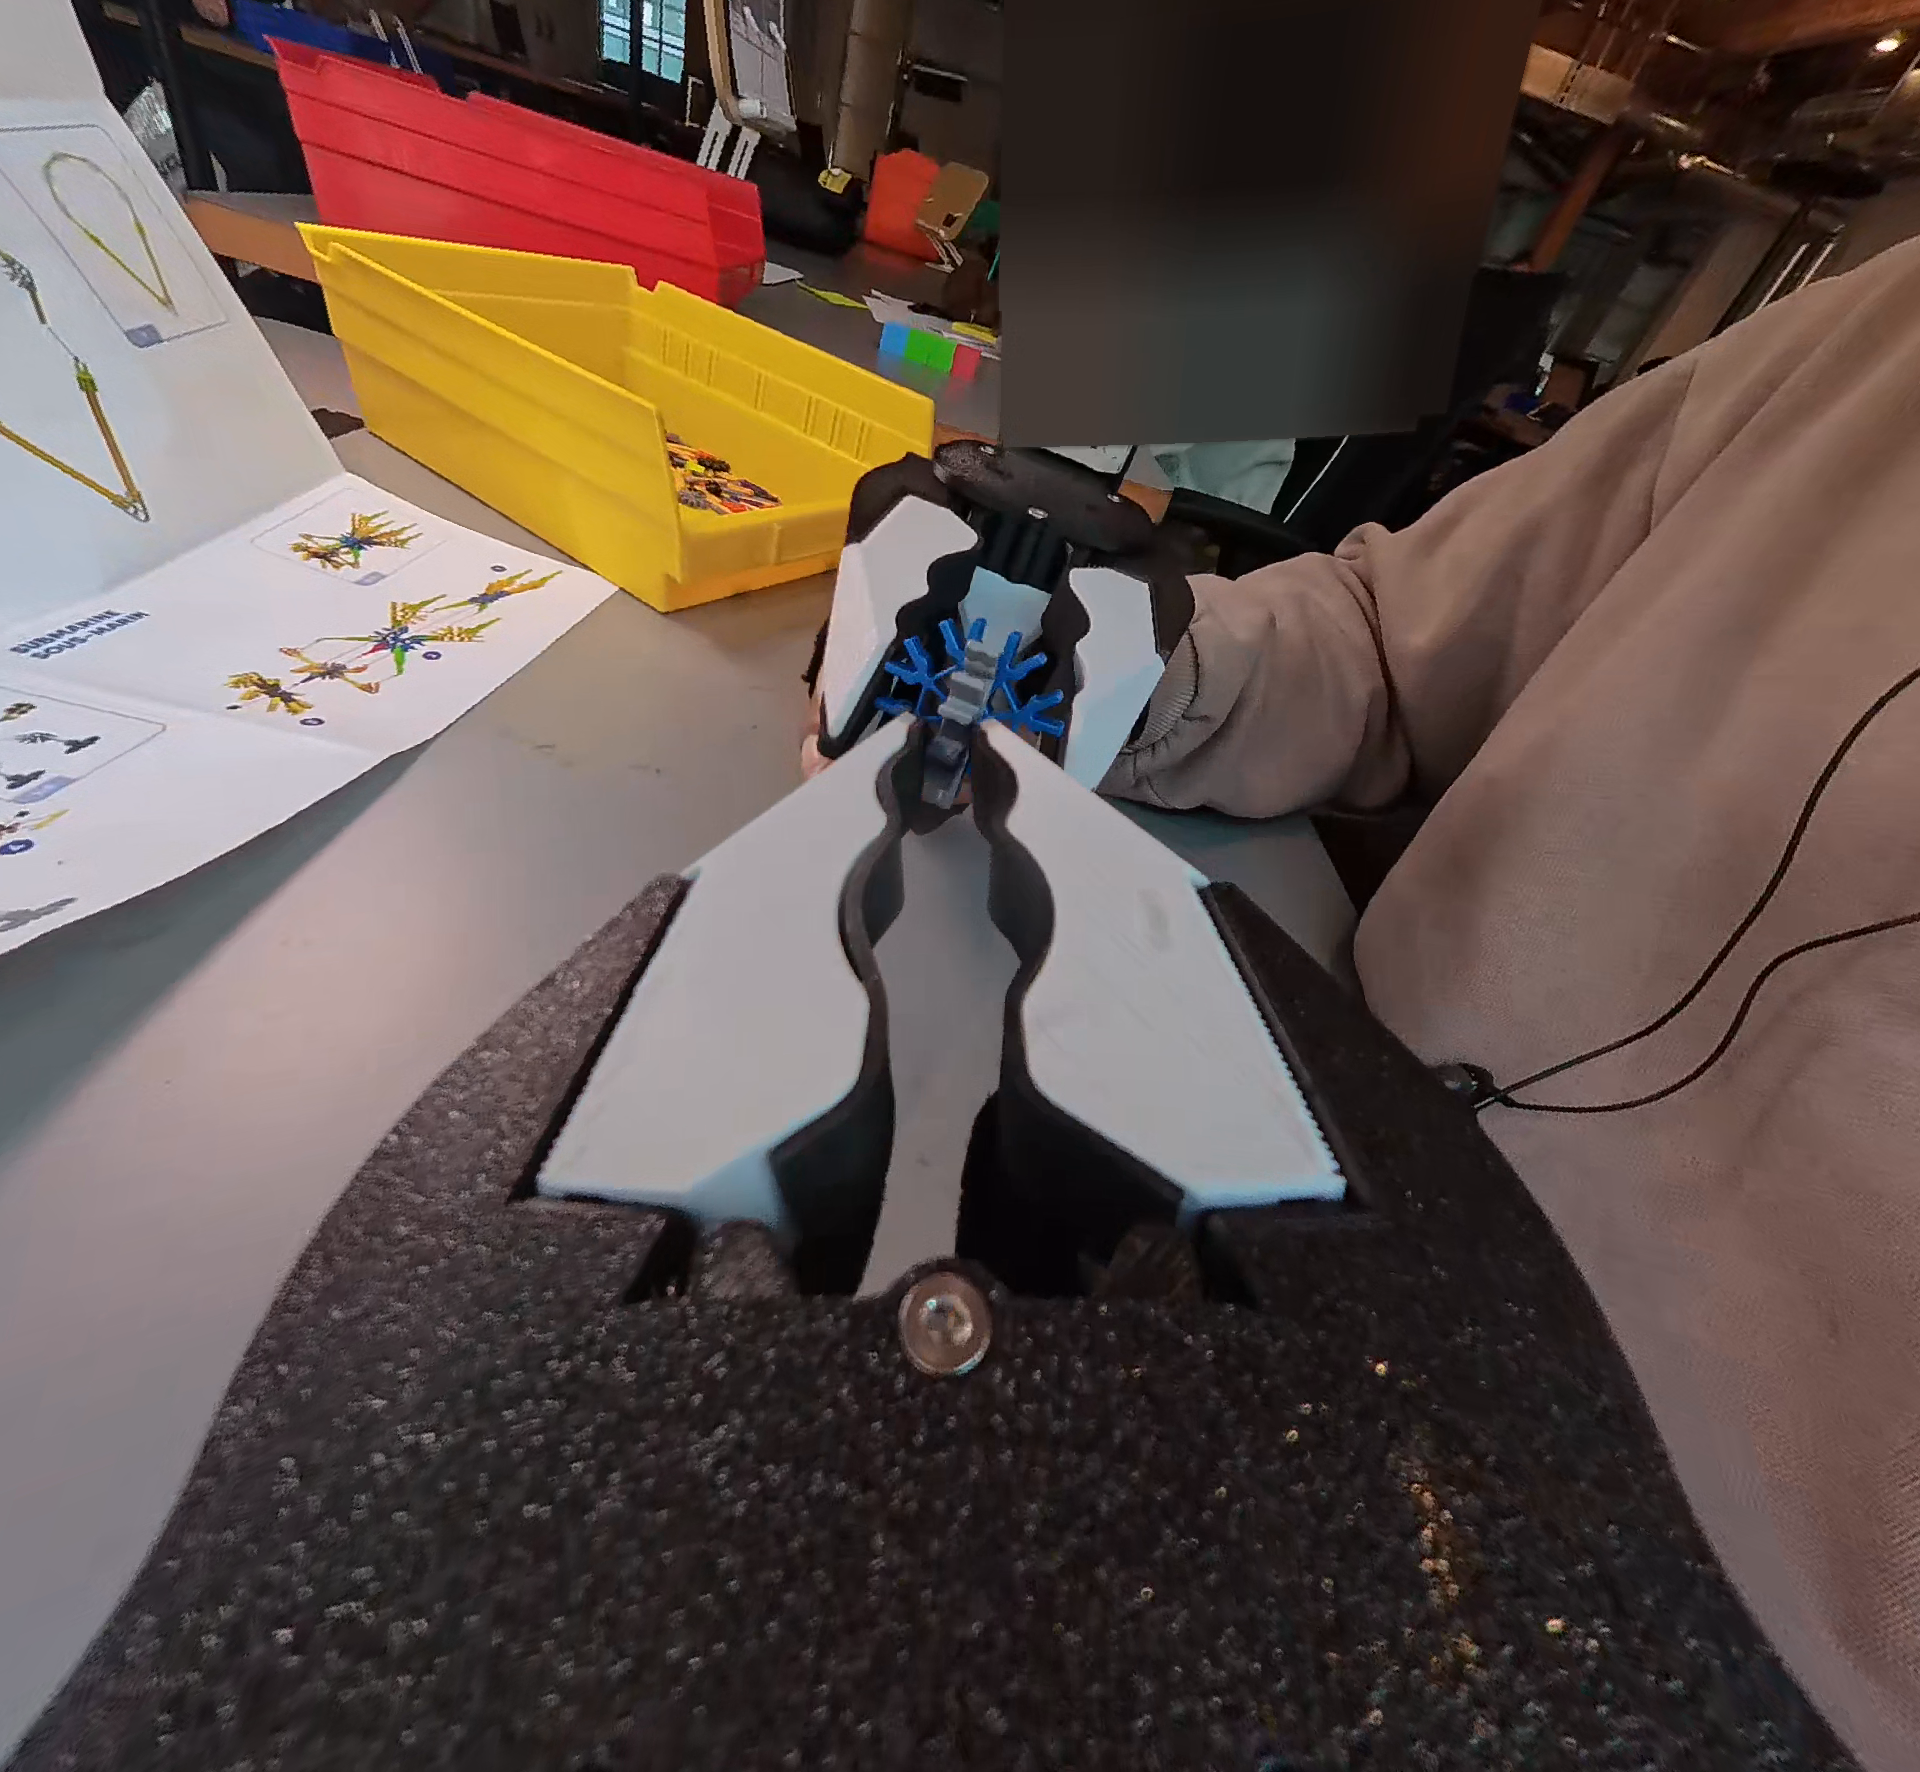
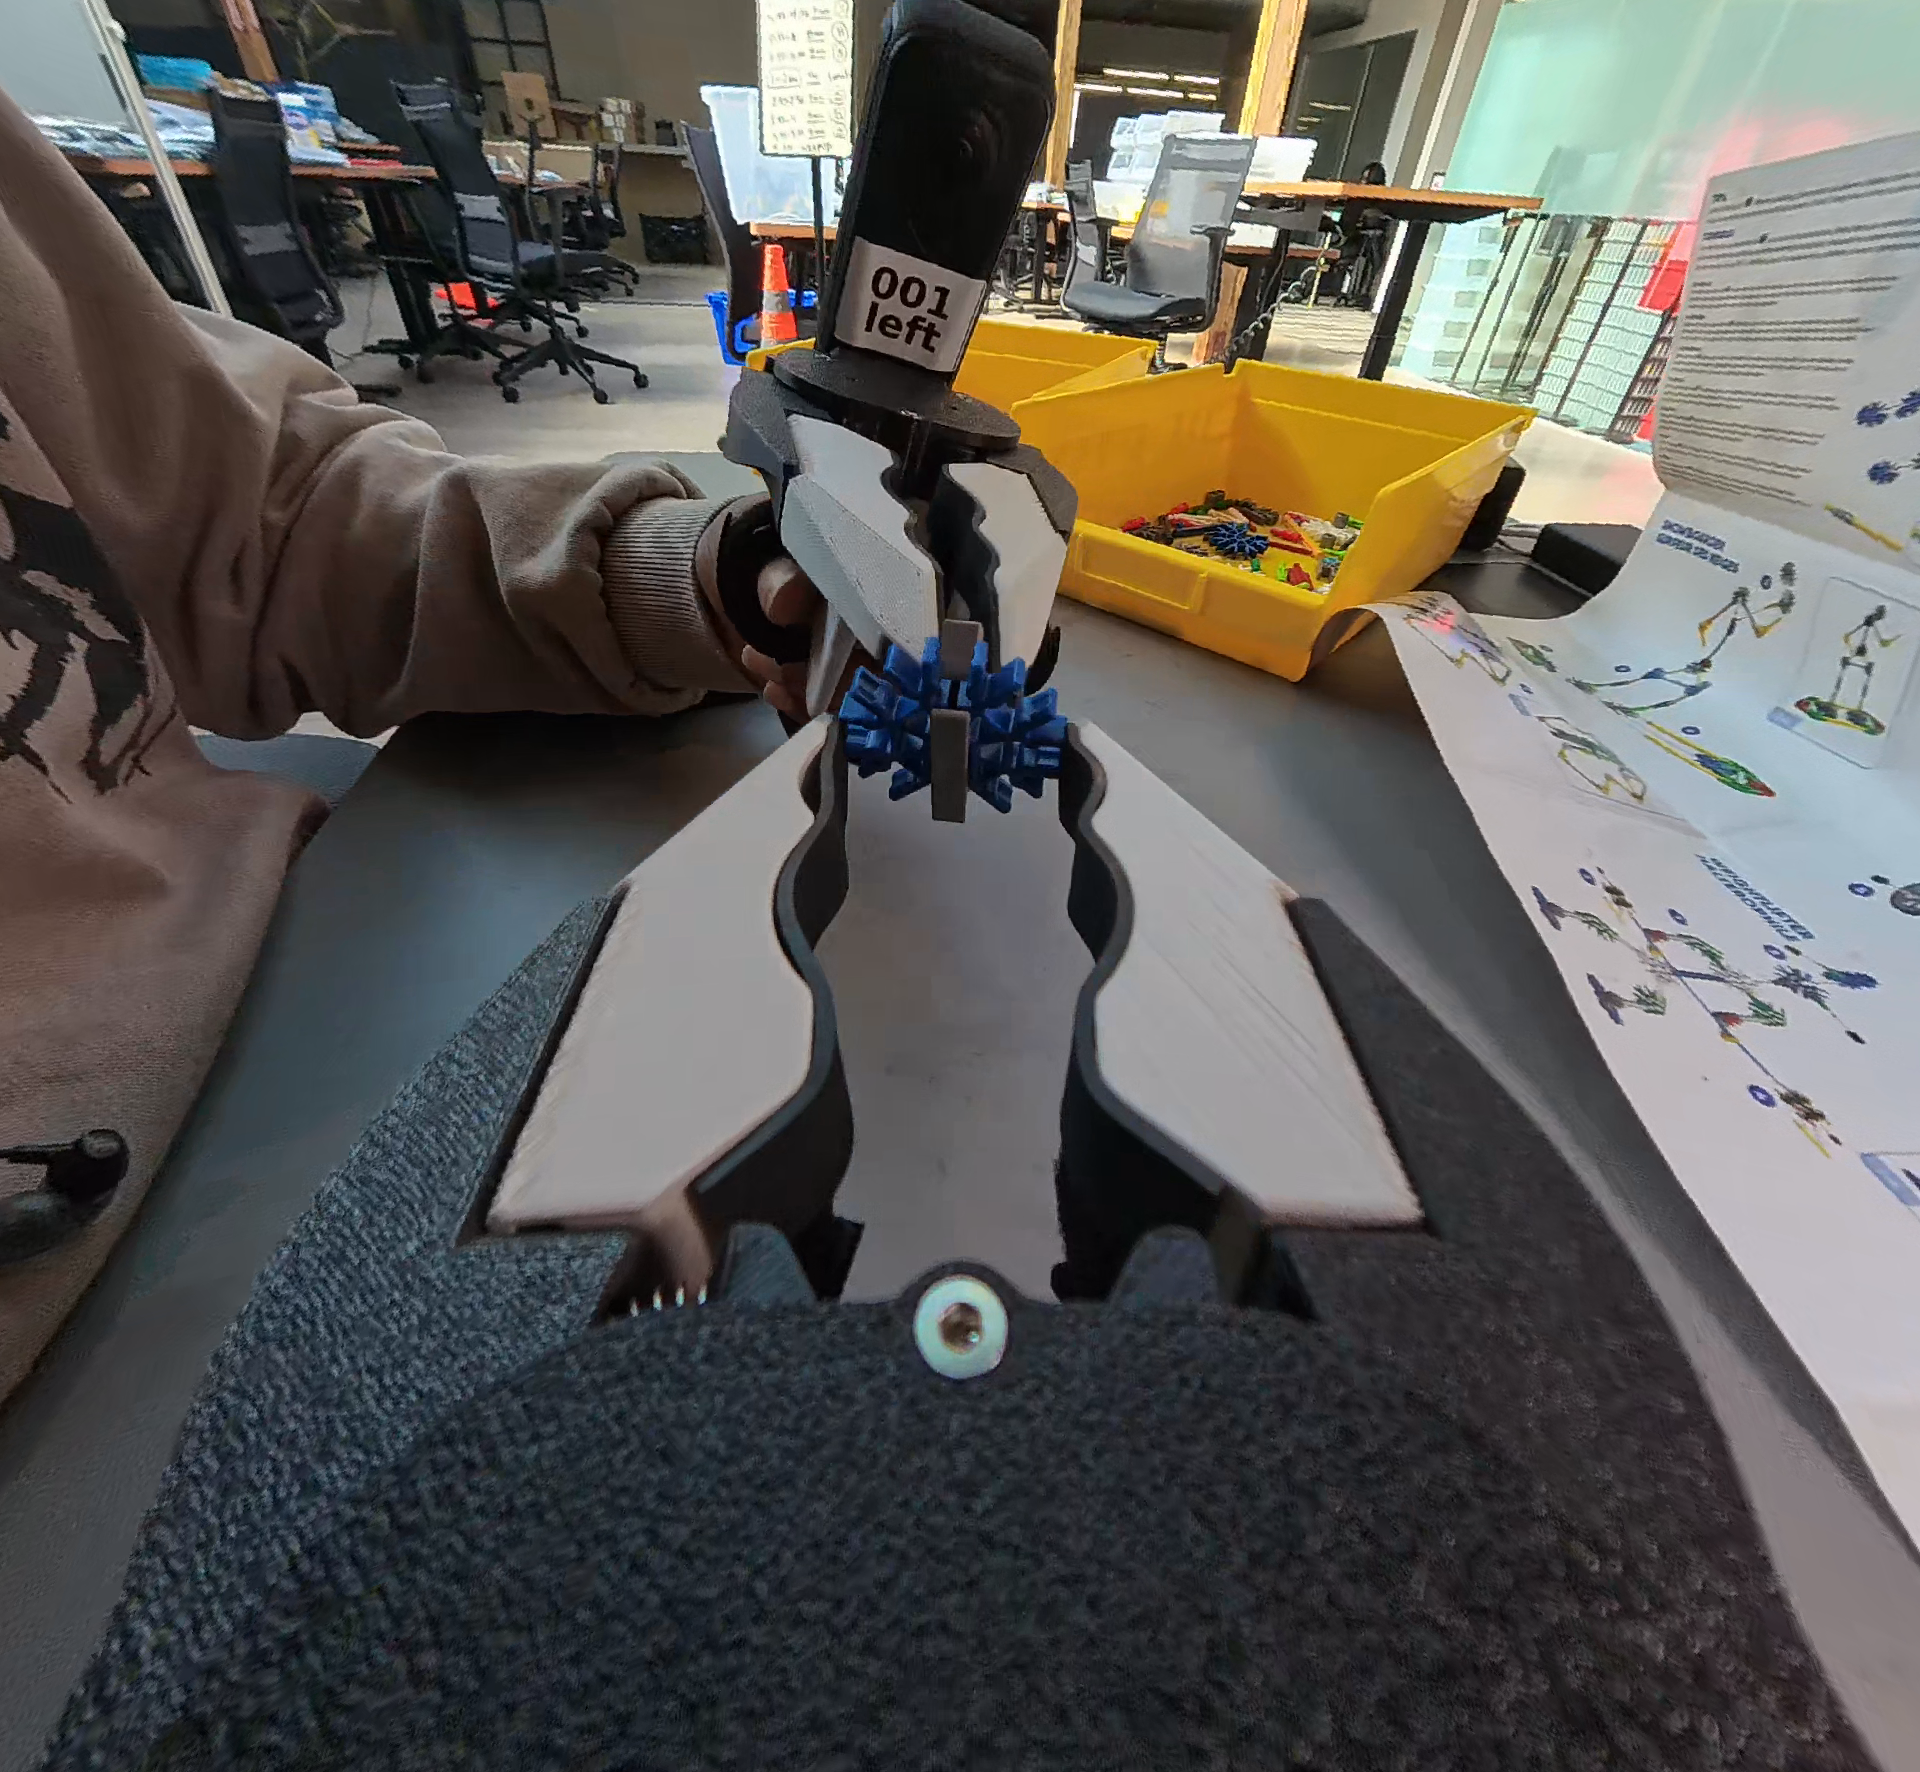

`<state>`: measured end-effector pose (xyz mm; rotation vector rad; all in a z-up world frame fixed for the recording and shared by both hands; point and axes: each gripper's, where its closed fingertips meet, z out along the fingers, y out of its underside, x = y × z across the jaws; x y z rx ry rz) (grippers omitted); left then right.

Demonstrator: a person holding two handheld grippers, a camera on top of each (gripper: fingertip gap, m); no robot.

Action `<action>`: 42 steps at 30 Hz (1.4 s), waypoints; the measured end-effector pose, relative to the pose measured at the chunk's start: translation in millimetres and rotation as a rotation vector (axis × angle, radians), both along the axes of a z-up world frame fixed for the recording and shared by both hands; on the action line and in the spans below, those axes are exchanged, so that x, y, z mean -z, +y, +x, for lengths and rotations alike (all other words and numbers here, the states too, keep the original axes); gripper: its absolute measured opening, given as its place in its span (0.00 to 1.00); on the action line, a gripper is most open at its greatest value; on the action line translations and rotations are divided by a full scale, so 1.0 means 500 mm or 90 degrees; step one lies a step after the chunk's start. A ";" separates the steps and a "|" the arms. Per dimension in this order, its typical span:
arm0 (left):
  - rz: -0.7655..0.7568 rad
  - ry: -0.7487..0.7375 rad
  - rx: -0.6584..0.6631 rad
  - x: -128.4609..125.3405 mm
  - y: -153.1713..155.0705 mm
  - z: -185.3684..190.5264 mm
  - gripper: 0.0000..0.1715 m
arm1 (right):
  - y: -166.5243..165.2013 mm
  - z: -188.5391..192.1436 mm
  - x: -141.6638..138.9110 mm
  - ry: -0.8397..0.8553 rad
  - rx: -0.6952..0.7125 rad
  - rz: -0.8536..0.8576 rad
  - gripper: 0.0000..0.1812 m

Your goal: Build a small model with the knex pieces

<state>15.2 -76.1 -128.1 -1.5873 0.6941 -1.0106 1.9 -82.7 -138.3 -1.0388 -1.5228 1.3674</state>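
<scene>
My left gripper (image 1: pixel 951 743) is shut on a small grey piece (image 1: pixel 961 696), holding it by its near end just above the grey table (image 1: pixel 623 787). That piece joins into a cluster of blue snowflake-shaped connectors (image 1: pixel 920 673). My right gripper (image 2: pixel 954 748) faces the left one and is shut on the blue connectors (image 2: pixel 997 735) from both sides. The grey piece (image 2: pixel 948 766) runs upright through their middle. In the right wrist view the left gripper's white fingers (image 2: pixel 862 538) come down from above onto the grey piece's top. The right gripper's fingers (image 1: pixel 883 610) also show in the left wrist view.
A yellow bin (image 2: pixel 1299 444) with several small coloured parts (image 2: pixel 1236 538) stands behind the grippers; it also shows in the left wrist view (image 1: pixel 499 392), with a red bin (image 1: pixel 499 153) behind. An instruction sheet (image 1: pixel 312 642) lies and stands beside it (image 2: pixel 1662 839). Beige sleeves (image 1: pixel 1558 631) flank the grippers. My left and right fingertips are right by each other.
</scene>
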 end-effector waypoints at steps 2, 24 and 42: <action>-0.005 -0.004 0.000 -0.001 0.000 0.000 0.04 | 0.000 0.000 0.000 -0.003 -0.008 -0.021 0.22; -0.089 0.019 0.026 0.037 0.002 0.003 0.03 | 0.006 0.003 0.010 -0.073 -0.044 -0.161 0.21; -0.173 0.072 -0.015 0.115 0.020 -0.016 0.03 | 0.168 0.087 -0.108 0.091 0.091 -0.240 0.21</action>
